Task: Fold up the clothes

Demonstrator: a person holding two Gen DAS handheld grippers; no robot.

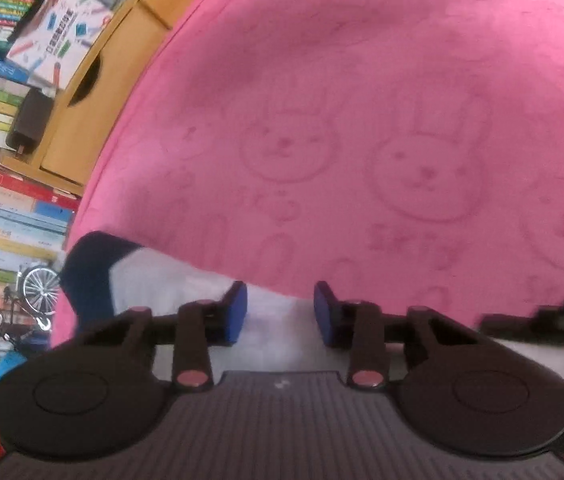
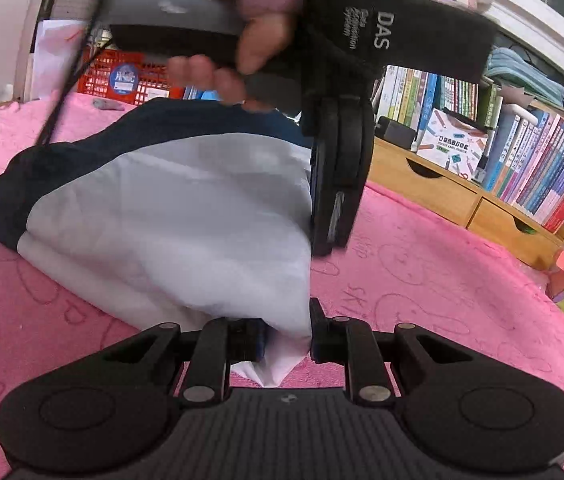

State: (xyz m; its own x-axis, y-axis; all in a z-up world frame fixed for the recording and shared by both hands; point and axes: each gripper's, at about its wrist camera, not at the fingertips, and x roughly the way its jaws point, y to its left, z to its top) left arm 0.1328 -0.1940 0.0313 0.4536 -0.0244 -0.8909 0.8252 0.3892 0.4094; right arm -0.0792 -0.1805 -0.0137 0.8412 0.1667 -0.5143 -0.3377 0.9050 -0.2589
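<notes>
We take the garment as landmark: a white piece with a navy band along its far and left edge, lying in loose folds on the pink blanket.

Right gripper: jaws narrow and clamped on the garment's near corner. White cloth is bunched between the pads, and a small tail of it hangs out below the grip. The rest of the garment spreads away from this corner, up and to the left in the right wrist view.

Left gripper: in the left wrist view its blue pads stand narrowly apart, with a clear gap between them. White cloth lies under and behind the gap, at the garment's edge where it meets the blanket. We cannot tell whether the pads touch the cloth; nothing is visibly pinched. In the right wrist view the same gripper comes down at the garment's right edge, edge-on, held by a hand. From that angle its fingertips are too blurred to read.

The navy band shows left of the white cloth in the left wrist view.

Beyond the garment, past the blanket's edge, stand a wooden drawer unit and rows of books. A red crate sits behind the garment's far side.
</notes>
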